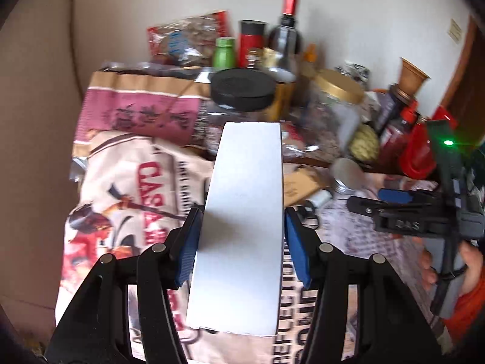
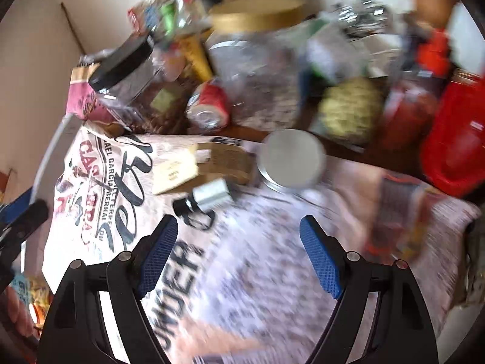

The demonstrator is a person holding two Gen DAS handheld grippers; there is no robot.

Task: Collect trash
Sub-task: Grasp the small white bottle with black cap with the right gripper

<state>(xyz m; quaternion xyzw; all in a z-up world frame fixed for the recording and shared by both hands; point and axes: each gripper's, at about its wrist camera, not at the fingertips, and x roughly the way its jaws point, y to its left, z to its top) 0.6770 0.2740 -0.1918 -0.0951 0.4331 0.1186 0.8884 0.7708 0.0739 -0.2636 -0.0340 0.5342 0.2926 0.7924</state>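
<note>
My left gripper (image 1: 242, 242) is shut on a long white box (image 1: 242, 212) and holds it above the printed tablecloth (image 1: 127, 182); the box hides what lies under it. My right gripper (image 2: 239, 257) is open and empty above the cloth (image 2: 242, 273); it also shows at the right of the left wrist view (image 1: 391, 206). Ahead of it lie a small brown cardboard piece (image 2: 200, 166), a small white and black bottle (image 2: 206, 198) and a round metal tin (image 2: 292, 157). A crushed red can (image 2: 209, 104) lies further back. The right wrist view is blurred.
The back of the table is crowded: a black-lidded jar (image 1: 242, 91), a gold-lidded jar (image 1: 336, 106), a wine bottle (image 1: 288, 27), a green bottle (image 1: 224, 51), a red container (image 1: 418, 151) and printed bags (image 1: 145, 106). A wall and cardboard stand at the left.
</note>
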